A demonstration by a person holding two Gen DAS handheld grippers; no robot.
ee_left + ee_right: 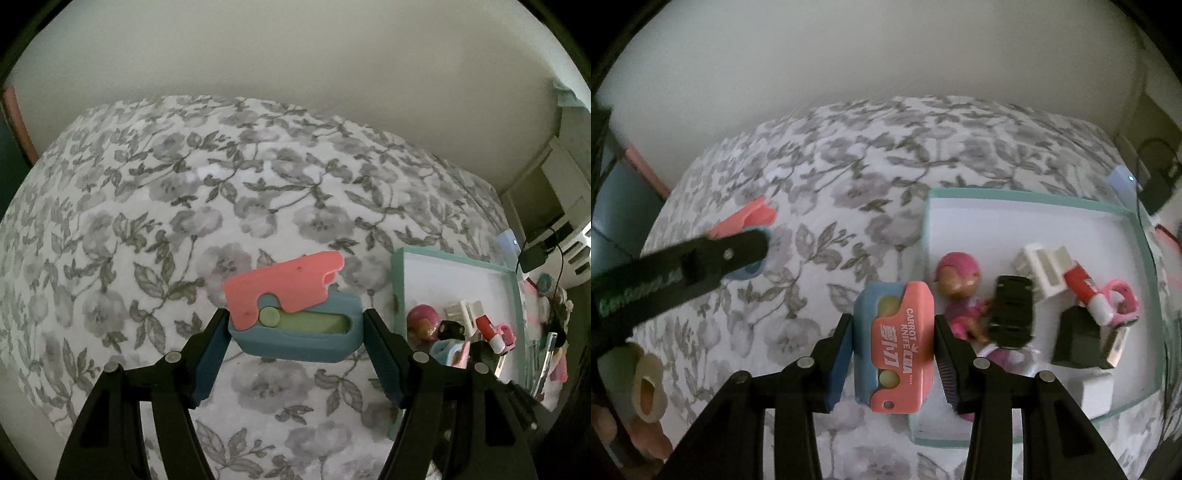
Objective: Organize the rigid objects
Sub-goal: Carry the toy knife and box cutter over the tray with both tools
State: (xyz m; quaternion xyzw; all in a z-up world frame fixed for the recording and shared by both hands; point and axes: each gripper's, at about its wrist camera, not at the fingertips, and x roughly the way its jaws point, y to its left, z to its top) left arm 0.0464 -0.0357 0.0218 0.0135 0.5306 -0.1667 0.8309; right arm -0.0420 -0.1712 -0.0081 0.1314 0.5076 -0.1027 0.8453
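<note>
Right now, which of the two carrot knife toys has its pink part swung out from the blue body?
The one in the left claw: this toy shows its pink part swung out. The right claw holds a folded toy.

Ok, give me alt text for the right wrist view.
The right hand-held gripper holds a pink and blue carrot knife toy above a floral bedspread. To its right, a teal-rimmed box contains small toys.

Each hand-held gripper (295, 328) (894, 332): black arms, blue pads, silver screws.
</note>
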